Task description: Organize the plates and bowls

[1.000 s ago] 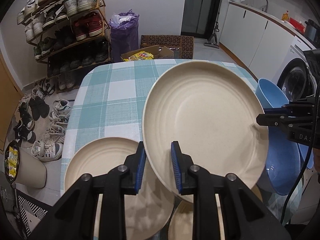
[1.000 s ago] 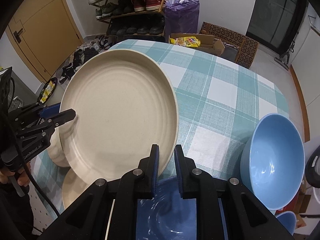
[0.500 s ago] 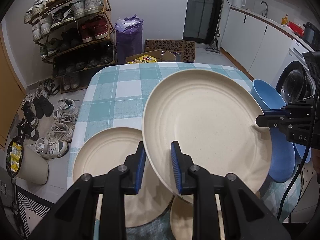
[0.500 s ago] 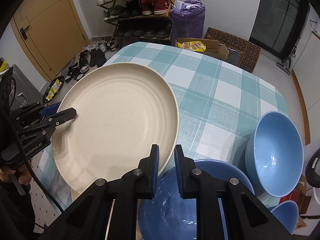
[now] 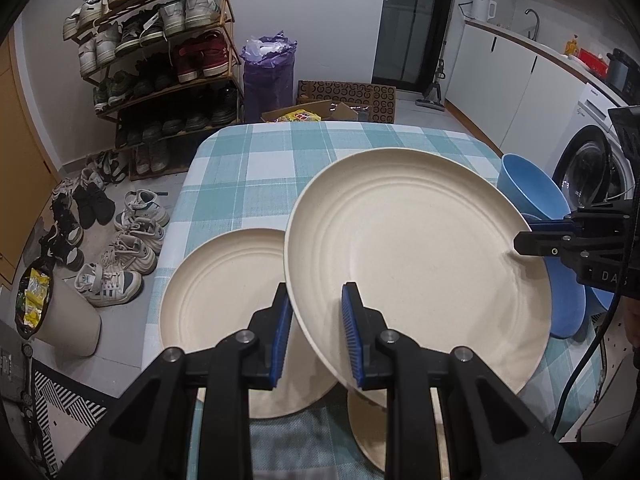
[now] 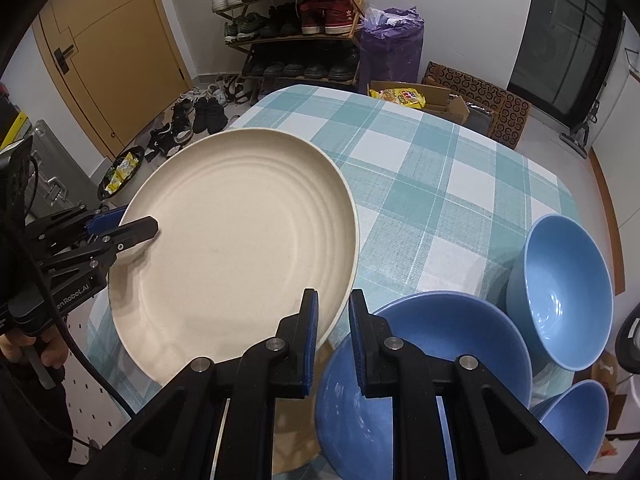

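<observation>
Both tongs (image 5: 316,330) (image 6: 333,330) clamped on cream plate (image 5: 416,268) rim

Plate (image 5: 416,256) above table (image 5: 256,168), bowls (image 6: 560,292) right

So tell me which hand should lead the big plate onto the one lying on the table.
Left, probably: its tongs grip the big plate right beside the lying plate; the right tongs sit over blue bowls.

A lived-in home, entry hall meeting kitchen: a loaded shoe rack (image 5: 160,52) with more shoes on the floor, a washing machine (image 5: 592,176), white cabinets with kettle (image 5: 482,6) and tap, a checked cloth on the counter (image 6: 440,184)
</observation>
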{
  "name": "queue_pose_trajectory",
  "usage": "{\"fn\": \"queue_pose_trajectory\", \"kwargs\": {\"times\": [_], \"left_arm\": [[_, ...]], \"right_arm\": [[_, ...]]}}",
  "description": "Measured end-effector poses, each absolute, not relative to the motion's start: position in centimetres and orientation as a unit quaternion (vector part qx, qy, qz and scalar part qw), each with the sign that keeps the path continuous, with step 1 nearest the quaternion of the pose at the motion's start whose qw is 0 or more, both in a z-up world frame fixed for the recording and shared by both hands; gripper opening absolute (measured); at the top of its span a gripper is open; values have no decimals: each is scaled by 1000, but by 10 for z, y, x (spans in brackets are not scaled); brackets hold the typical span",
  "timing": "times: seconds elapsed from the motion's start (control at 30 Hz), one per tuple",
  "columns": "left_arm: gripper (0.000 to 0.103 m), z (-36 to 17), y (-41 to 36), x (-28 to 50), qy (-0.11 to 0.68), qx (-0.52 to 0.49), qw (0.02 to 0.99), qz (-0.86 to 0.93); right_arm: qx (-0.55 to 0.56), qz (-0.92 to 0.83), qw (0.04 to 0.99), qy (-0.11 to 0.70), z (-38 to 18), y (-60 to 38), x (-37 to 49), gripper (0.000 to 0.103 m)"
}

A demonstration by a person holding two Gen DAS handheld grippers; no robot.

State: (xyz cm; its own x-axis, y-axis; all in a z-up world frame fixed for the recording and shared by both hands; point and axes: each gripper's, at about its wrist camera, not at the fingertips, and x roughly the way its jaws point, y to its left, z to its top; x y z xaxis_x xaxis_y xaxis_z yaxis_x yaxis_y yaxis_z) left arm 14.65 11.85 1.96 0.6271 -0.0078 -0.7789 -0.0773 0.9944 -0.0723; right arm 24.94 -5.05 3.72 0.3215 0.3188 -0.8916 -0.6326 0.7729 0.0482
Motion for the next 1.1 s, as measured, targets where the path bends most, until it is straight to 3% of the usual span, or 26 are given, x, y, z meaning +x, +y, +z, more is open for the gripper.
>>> {"fn": "queue_pose_trajectory", "kwargs": {"times": [1.1], "left_arm": [[23,6,103,93,417,-44,907,27]], "right_arm": [[-143,310,804,487,19,-71,188,16]]}}
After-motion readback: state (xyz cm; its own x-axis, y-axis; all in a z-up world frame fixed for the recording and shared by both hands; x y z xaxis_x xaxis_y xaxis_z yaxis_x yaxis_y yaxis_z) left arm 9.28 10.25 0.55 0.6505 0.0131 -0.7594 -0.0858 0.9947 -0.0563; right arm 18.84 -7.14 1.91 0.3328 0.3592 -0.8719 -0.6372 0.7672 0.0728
